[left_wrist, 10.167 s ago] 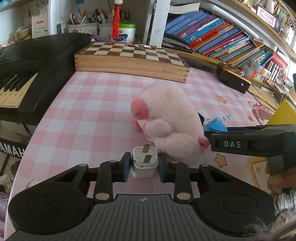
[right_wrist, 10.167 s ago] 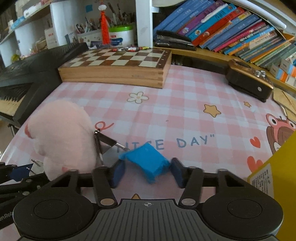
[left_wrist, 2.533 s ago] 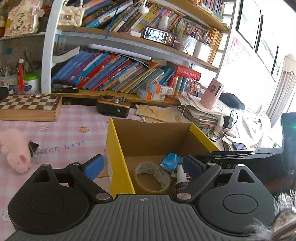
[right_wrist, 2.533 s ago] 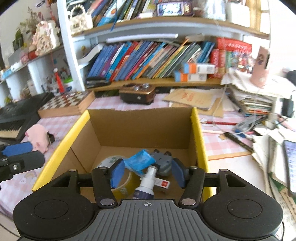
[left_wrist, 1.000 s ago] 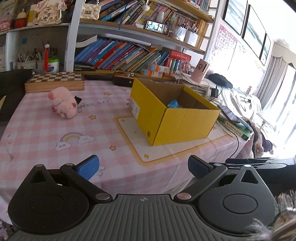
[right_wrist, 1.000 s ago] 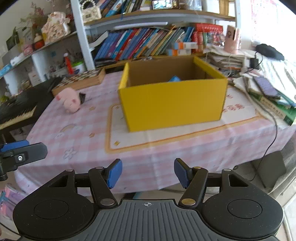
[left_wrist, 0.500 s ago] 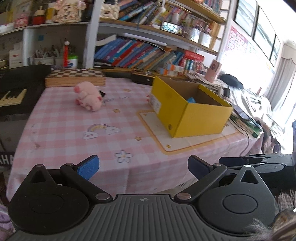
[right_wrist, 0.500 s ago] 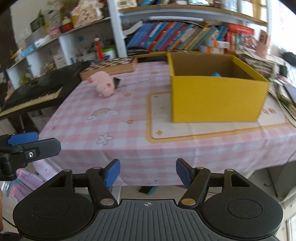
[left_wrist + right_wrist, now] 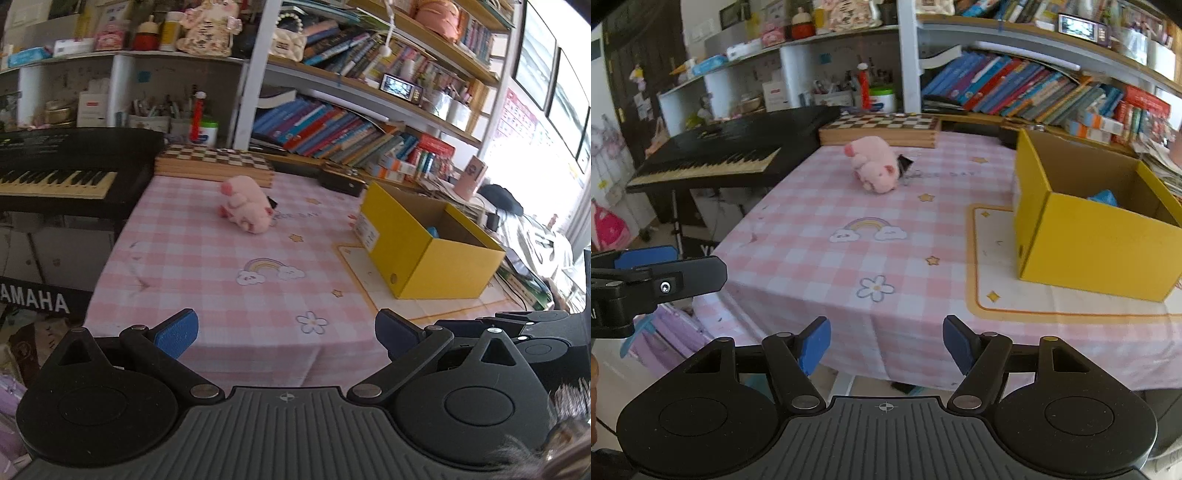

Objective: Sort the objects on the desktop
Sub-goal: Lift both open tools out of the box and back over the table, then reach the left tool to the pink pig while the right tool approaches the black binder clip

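Observation:
A pink plush pig (image 9: 246,205) lies on the pink checked tablecloth (image 9: 207,266) toward the far side, with a black binder clip (image 9: 272,202) tucked against it. The pig also shows in the right wrist view (image 9: 874,163). A yellow cardboard box (image 9: 424,248) stands open at the right, a blue object (image 9: 1103,196) showing inside. My left gripper (image 9: 286,330) is open and empty, held back off the table's near edge. My right gripper (image 9: 885,343) is open and empty, also off the near edge, well short of the box (image 9: 1086,236).
A black keyboard (image 9: 62,173) stands left of the table. A wooden chessboard box (image 9: 214,162) lies at the far edge before shelves of books (image 9: 332,125). A dark brown box (image 9: 341,181) sits behind the yellow one. Papers and cables lie at the right.
Both grippers have pulled back from over the box to beyond the table's near edge and swung left. They stay open and empty.

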Motion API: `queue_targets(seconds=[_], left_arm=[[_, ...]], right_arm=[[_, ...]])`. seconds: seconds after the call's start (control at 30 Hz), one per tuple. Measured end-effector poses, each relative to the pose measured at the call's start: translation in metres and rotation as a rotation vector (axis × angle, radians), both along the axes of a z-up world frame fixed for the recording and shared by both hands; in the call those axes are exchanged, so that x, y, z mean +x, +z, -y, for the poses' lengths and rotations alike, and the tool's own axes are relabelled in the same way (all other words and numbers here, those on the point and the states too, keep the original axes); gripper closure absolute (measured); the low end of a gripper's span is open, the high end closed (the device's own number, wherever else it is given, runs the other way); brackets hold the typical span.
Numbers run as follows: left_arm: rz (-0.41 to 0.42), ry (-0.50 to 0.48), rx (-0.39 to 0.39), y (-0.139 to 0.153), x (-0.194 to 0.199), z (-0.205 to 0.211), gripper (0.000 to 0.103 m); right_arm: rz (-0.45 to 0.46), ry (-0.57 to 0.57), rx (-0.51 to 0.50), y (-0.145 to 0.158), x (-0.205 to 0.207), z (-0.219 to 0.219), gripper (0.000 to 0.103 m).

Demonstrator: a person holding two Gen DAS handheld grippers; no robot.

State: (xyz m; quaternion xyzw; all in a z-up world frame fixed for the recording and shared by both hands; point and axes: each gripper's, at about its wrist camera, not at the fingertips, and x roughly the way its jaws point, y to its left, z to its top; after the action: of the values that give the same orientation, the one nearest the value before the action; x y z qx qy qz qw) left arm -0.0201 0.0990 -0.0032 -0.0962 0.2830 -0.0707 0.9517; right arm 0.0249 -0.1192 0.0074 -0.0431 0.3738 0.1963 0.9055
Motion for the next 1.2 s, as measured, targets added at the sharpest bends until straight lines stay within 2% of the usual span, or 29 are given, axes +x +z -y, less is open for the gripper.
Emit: queue_targets(seconds=[0.23, 0.47, 0.87, 1.2], left_arm=[[-0.012, 0.042, -0.005, -0.005, 0.007, -0.006, 0.000], [-0.027, 0.049, 0.004, -0.007, 0.033, -0.007, 0.000], [-0.061, 0.064, -0.011, -0.014, 0.106, -0.008, 0.000], [-0.054, 0.086, -0.018, -0.012, 0.165, -0.007, 0.000]], right_arm=[[-0.011, 0.045, -0.006, -0.005, 0.012, -0.010, 0.034], [-0.027, 0.053, 0.000, -0.008, 0.042, -0.013, 0.034], [-0.056, 0.053, 0.003, -0.016, 0.107, -0.014, 0.034], [-0.061, 0.062, 0.017, -0.018, 0.160, -0.018, 0.034]])
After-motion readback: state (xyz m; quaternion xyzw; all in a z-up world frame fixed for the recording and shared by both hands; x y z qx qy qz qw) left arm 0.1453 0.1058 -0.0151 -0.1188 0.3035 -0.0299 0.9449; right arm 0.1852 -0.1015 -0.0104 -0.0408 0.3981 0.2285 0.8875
